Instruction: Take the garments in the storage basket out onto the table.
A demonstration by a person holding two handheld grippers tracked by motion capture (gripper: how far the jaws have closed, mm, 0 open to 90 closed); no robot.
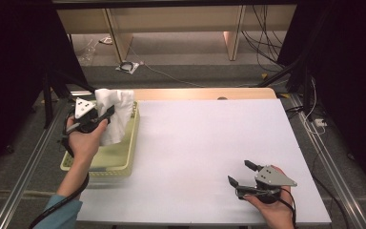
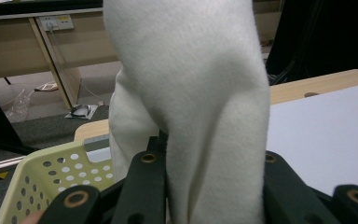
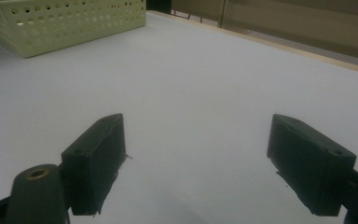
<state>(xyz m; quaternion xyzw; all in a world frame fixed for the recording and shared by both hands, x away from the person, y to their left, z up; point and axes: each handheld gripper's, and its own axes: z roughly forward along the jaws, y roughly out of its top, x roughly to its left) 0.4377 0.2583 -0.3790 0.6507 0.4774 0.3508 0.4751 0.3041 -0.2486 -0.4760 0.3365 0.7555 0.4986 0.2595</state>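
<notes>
- The left gripper [image 1: 106,116], a black two-jaw tool with a grey three-cornered plate on top, sits at the left of the high view, at mid-height, carried in the person's left hand [image 1: 83,140].
- Its jaws are clamped on a white, soft, fleecy cloth [image 1: 114,114]; in the left gripper view the cloth [image 2: 191,107] is pinched between the two black jaws and rises in a thick fold to the top edge of the frame.
- In the high view the cloth hangs bunched at the jaws, over the far part of a pale yellow-green perforated plastic basket [image 1: 128,160]. Whether its lower edge touches the basket cannot be told.
- The basket stands at the left edge of a white rectangular table top [image 1: 205,152]. Its holed wall shows in the lower left of the left gripper view [image 2: 37,177] and in the upper left of the right gripper view [image 3: 65,23].
- The right gripper [image 1: 244,172], of the same make, is in the lower right of the high view, held in the person's right hand [image 1: 271,210] low over the white surface, well apart from the basket and cloth.
- Its jaws stand wide apart with nothing between them; the right gripper view shows bare white table top [image 3: 200,93] in the gap.
- A light wooden table edge [image 1: 205,93] runs along the far side of the white surface, at upper centre of the high view.
- A teal sleeve [image 1: 59,212] covers the left forearm at the bottom left.
</notes>
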